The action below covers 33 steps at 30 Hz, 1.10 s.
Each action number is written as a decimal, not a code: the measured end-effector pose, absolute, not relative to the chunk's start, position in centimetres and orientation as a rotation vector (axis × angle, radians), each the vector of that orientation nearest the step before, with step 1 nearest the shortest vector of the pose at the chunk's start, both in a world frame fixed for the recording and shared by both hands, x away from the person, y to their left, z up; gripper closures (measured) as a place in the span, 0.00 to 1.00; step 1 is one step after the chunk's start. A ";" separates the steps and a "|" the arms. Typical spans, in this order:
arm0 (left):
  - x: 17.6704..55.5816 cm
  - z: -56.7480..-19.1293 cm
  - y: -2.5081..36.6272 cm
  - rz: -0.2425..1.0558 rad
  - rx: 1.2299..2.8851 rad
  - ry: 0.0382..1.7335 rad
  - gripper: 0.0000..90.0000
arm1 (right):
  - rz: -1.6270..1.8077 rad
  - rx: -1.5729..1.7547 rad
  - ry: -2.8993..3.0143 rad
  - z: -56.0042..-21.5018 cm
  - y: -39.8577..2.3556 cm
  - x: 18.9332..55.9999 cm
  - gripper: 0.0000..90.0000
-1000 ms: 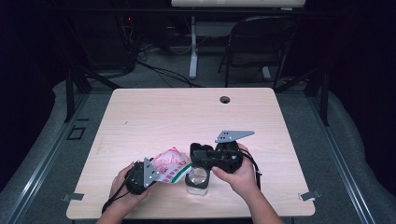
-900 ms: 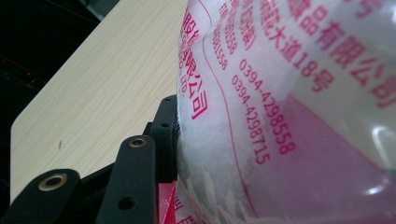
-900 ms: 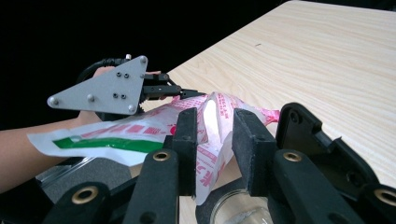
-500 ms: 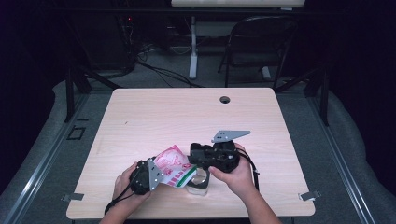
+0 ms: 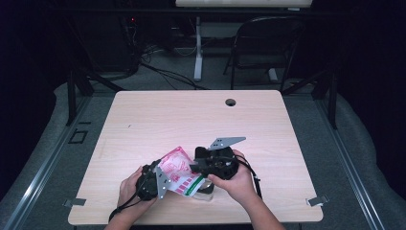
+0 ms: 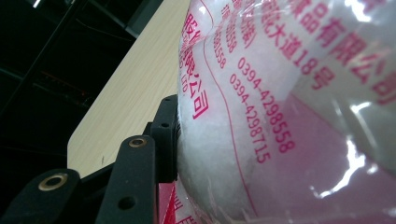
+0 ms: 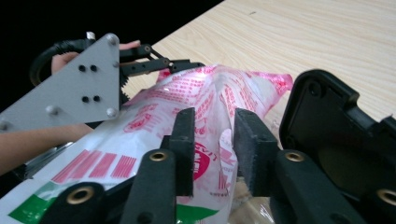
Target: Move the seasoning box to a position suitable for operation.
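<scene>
Showing: two hand-held grippers working one bag at the table's near edge.
Left gripper (image 5: 160, 178): clamped on the bag's left side; in its own view one black jaw presses against the bulging white filling, the other hidden behind the plastic.
Bag (image 5: 178, 171): clear plastic with pink print and a green strip, held tilted between the two grippers.
Right gripper (image 5: 197, 167): its jaws have just been closing, with a fold of the bag's upper film between them; in its own view the pads (image 7: 184, 135) stand a little apart, and whether they already pinch the film is hard to tell.
Jar (image 5: 206, 189): clear, under the bag and right hand, apparently resting on the table; mostly hidden.
Table (image 5: 191, 115): pale wood, with a round cable hole (image 5: 231, 102) near the far edge.
</scene>
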State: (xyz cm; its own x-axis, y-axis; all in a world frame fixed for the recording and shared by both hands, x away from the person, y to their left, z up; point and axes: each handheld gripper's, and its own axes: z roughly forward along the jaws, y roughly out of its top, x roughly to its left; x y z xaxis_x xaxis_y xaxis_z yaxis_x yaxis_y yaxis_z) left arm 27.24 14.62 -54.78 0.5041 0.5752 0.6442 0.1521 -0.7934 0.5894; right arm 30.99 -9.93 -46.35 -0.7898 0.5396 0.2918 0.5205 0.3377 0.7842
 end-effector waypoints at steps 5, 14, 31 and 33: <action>27.1 -54.7 14.6 1.263 2.286 0.579 0.68 | 1.458 1.012 2.567 -46.5 -9.8 31.0 0.89; 27.1 -54.7 14.4 1.351 2.264 0.538 0.68 | 1.451 0.992 2.566 -46.7 -9.7 30.8 0.99; 26.9 -54.3 14.0 1.482 2.264 0.454 0.68 | 1.455 0.993 2.577 -46.9 -10.4 30.6 1.00; 26.9 -54.3 13.9 1.501 2.275 0.444 0.68 | 1.460 0.995 2.576 -46.9 -10.4 30.6 1.00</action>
State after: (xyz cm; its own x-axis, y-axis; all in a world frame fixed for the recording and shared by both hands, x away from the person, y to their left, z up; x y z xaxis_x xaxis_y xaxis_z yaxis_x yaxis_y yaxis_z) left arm 26.87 13.93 -54.27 0.3802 0.4570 0.8041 0.0539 -0.8789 0.4739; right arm 30.61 -10.39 -46.89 -0.7968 0.5339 0.2829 0.5171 0.3602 0.7765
